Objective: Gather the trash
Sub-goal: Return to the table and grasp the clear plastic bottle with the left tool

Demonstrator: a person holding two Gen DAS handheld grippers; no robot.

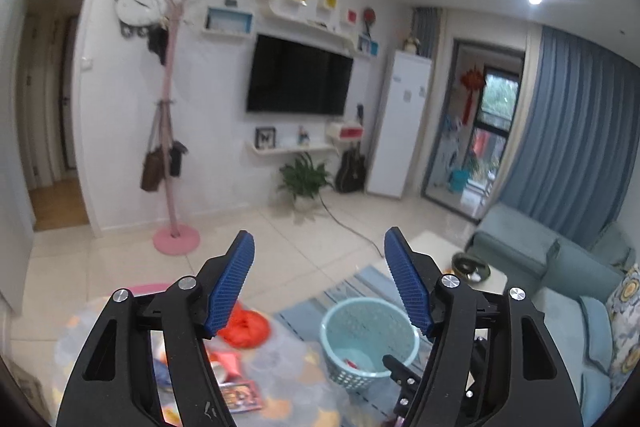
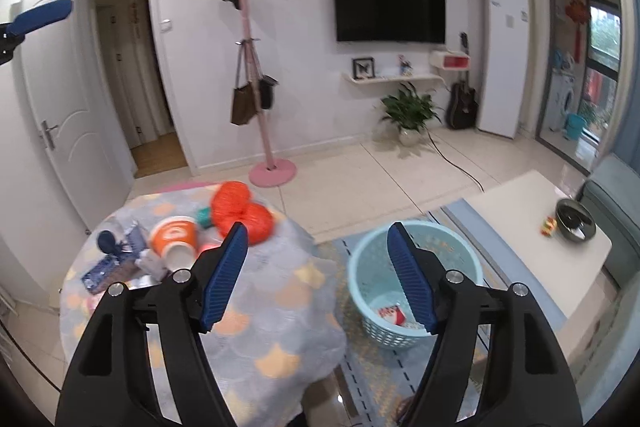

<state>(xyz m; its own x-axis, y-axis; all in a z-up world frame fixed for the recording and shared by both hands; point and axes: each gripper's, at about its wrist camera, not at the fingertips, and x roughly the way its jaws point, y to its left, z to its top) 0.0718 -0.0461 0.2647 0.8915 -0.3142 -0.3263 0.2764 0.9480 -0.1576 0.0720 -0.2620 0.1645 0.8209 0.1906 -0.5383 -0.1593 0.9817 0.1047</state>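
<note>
Right gripper (image 2: 318,239): fingers apart, nothing btwn. Left gripper (image 1: 320,245): same, empty. Trash basket (image 2: 414,283) on floor below, just right of round table (image 2: 256,307); red-white wrapper (image 2: 392,314) inside. Orange cup (image 2: 176,241), red bag (image 2: 240,211) on table, left of basket.

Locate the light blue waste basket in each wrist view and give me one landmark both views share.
Left wrist view: the light blue waste basket sits low, right of centre, on the striped rug, partly behind the right blue finger of the tongs.
Right wrist view: the basket is low, right of centre, between the round cloth-covered table and the white coffee table.
Shared landmark: the wall-mounted TV.
</note>
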